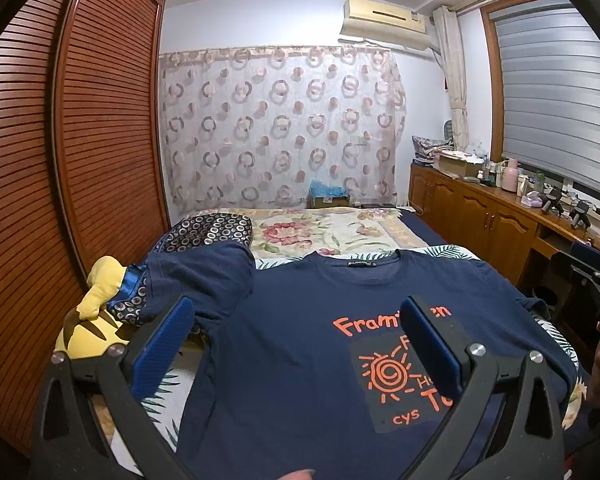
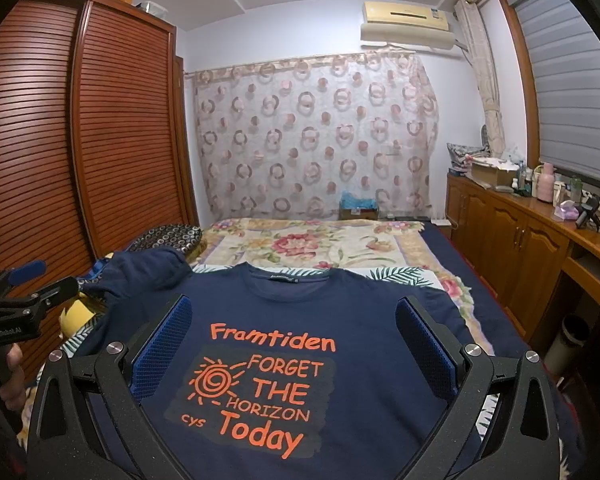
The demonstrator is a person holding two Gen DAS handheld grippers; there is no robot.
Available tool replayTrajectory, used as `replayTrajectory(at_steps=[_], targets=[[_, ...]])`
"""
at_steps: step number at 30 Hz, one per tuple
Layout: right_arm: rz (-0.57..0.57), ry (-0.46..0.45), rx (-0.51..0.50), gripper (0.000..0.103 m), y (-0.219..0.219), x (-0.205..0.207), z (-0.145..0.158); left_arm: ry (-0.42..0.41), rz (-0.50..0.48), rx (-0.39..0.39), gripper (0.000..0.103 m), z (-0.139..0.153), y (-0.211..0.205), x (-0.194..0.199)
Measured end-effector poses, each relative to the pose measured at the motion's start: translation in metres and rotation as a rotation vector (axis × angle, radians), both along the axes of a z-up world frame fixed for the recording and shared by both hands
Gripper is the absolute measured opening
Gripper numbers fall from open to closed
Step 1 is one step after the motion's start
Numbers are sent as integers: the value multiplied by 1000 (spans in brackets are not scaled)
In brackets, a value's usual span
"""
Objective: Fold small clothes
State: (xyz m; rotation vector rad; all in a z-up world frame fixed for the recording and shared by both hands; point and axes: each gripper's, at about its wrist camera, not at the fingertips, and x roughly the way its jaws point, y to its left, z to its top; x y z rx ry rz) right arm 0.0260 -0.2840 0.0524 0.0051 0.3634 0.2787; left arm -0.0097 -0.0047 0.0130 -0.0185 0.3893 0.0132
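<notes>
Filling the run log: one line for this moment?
stage: pre-fold | T-shirt: flat on bed, print up | left gripper: open | right gripper: open

T-shirt [image 2: 340, 320] lay flat on bed [image 2: 432, 240], collar toward far curtain [image 2: 312, 136] | plush toy [image 1: 92, 320] lay left of its sleeve, beside wardrobe [image 1: 60, 140] | cabinets [image 2: 512, 236] stood right of bed | air conditioner [image 2: 408, 24] hung above curtain
</notes>
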Motion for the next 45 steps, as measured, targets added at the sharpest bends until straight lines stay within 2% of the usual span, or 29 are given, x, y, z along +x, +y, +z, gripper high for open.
replayTrajectory(at_steps=[45], targets=[[1,-2,5,103,1,-1,2,-5,-3,4,103,2,-3,-2]])
